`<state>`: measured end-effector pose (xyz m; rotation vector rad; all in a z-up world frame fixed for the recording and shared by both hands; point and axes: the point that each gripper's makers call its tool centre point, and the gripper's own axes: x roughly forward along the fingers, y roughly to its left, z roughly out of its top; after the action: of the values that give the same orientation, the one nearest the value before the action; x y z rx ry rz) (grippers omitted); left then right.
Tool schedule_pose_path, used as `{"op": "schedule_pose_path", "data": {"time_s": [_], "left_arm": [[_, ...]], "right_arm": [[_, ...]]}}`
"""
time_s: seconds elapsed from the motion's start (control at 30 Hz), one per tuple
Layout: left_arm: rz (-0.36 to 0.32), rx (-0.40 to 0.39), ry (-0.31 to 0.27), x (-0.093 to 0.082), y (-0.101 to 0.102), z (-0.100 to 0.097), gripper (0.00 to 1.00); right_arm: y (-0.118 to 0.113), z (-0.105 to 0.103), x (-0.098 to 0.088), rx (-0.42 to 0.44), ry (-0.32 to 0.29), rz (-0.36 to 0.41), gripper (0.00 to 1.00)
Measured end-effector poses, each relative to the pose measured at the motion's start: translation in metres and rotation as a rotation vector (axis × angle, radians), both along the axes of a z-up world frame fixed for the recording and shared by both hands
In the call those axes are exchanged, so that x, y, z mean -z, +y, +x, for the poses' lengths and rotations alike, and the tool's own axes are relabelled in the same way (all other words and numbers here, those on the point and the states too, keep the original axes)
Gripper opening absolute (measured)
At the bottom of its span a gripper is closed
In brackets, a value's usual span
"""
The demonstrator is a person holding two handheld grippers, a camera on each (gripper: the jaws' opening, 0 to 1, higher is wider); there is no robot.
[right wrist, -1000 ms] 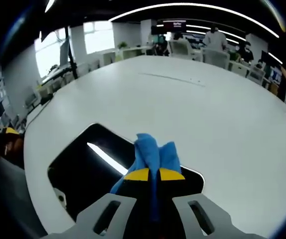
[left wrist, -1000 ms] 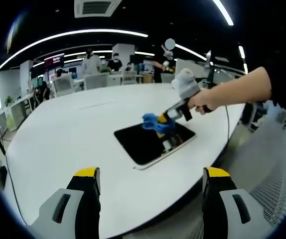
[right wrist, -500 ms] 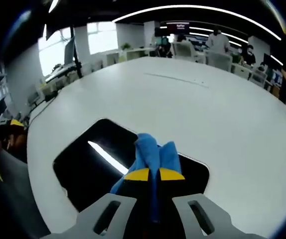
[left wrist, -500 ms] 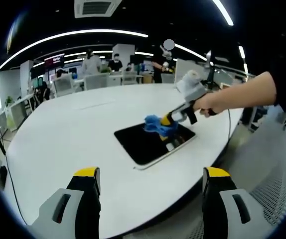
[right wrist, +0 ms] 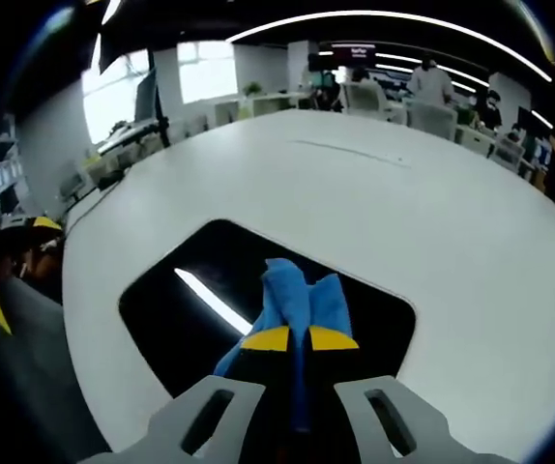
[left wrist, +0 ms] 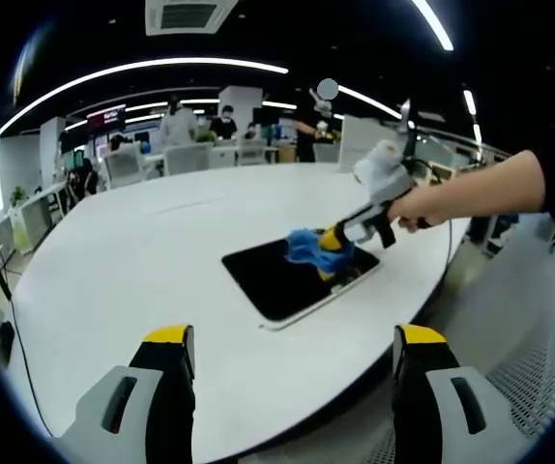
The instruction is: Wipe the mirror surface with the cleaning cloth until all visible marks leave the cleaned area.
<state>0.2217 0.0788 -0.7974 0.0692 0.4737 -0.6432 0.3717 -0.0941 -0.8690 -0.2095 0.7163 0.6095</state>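
Right gripper (right wrist: pixel 299 338) presses blue cloth (right wrist: pixel 297 295) onto mirror (right wrist: pixel 200 280)

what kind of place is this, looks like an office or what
Most likely an open-plan office. A large white table holds the mirror, behind it stand rows of desks and chairs with people at them, and long strip lights curve across a dark ceiling.

Your right gripper (right wrist: pixel 299 340) and the blue cloth (right wrist: pixel 297 295) cover the near middle of the mirror (right wrist: pixel 190 290), so you cannot tell whether marks remain there. In the left gripper view the cloth (left wrist: pixel 308 247) hides the mirror's (left wrist: pixel 277 275) far end. The people at the counter's (left wrist: pixel 142 251) far edge are too small to make out.
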Motion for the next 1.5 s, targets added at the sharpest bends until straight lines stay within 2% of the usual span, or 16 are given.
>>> {"op": "schedule_pose_path", "data": {"time_s": [0.2, 0.93, 1.5], "left_arm": [[-0.004, -0.001, -0.003, -0.001, 0.000, 0.000, 0.84], [-0.010, -0.007, -0.012, -0.002, 0.001, 0.001, 0.84], [-0.013, -0.007, -0.012, -0.002, 0.000, 0.001, 0.84]], "right_arm": [[0.001, -0.008, 0.000, -0.027, -0.002, -0.007, 0.00], [0.003, -0.041, -0.001, -0.043, 0.006, 0.016, 0.00], [0.004, -0.058, -0.001, -0.067, 0.016, 0.024, 0.00]]}}
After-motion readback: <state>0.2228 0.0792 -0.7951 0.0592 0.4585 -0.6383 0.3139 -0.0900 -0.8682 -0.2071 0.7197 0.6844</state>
